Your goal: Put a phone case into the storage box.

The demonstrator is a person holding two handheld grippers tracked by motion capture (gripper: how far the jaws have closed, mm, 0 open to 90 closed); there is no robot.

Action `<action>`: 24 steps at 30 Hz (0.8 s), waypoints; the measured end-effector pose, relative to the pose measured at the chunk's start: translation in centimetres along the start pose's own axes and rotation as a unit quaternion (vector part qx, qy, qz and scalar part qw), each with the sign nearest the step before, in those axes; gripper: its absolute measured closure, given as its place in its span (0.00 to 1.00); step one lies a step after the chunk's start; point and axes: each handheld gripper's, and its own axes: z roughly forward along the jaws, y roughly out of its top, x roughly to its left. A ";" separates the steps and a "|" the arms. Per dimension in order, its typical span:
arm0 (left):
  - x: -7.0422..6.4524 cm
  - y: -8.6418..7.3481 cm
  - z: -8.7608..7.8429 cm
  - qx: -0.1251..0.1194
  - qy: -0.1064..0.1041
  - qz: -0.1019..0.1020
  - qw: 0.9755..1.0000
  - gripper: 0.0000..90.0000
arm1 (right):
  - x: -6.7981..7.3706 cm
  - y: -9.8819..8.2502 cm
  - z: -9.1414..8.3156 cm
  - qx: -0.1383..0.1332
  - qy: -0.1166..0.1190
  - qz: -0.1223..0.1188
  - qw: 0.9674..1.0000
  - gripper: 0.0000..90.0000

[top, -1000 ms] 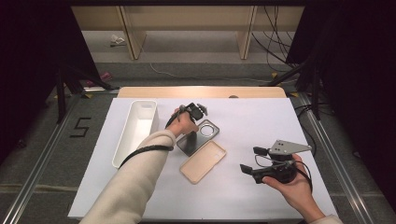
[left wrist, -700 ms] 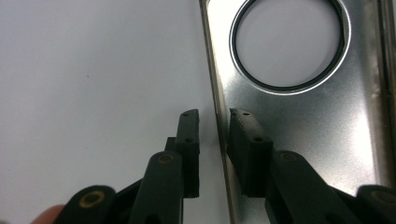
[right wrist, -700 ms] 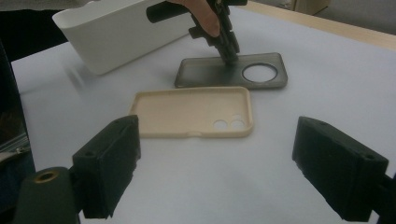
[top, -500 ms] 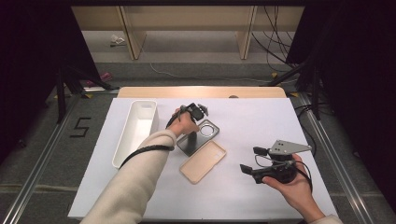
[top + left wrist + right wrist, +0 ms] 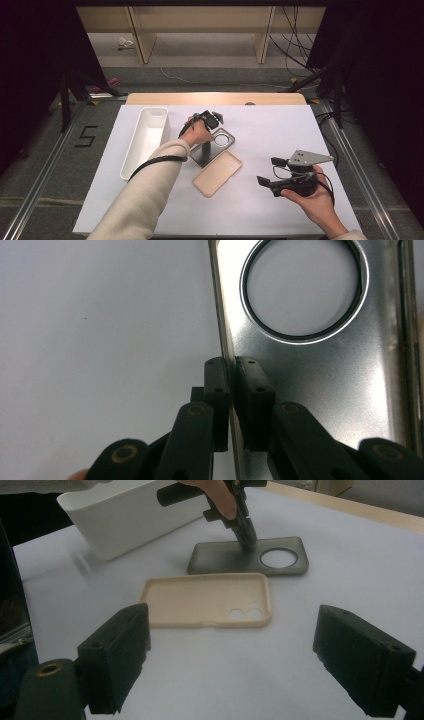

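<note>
High view: left gripper (image 5: 206,145) on long edge of grey phone case (image 5: 223,142), case axis diagonal; right gripper (image 5: 267,172) well apart, left nearer.
Left gripper view: jaws just closing, edge pinched between fingers (image 5: 216,385), probably firm.
Right gripper view: jaws wide, empty; beige case (image 5: 207,600) ahead.

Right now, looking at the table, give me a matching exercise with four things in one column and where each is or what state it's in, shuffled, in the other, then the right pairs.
Column one:
1. grey phone case
2. beige phone case
3. white bin
4. right gripper

Column two:
A. jaws wide apart, nothing between them
B. at the table's left side, nothing in it
C. long edge pinched by the left gripper
D. lying free, hollow side up, nearest the person of the two cases

Pairs: 1-C, 2-D, 3-B, 4-A
</note>
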 end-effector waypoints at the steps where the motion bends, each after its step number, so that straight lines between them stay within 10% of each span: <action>1: 0.0 0.0 0.0 -0.002 0.000 -0.003 1.000 0.94 | 0.0 0.0 0.0 0.000 0.000 0.000 1.000 0.18; 24: -0.1 0.1 0.0 0.001 0.009 -0.021 1.000 0.98 | 0.0 0.0 0.0 0.000 0.001 -0.001 1.000 0.18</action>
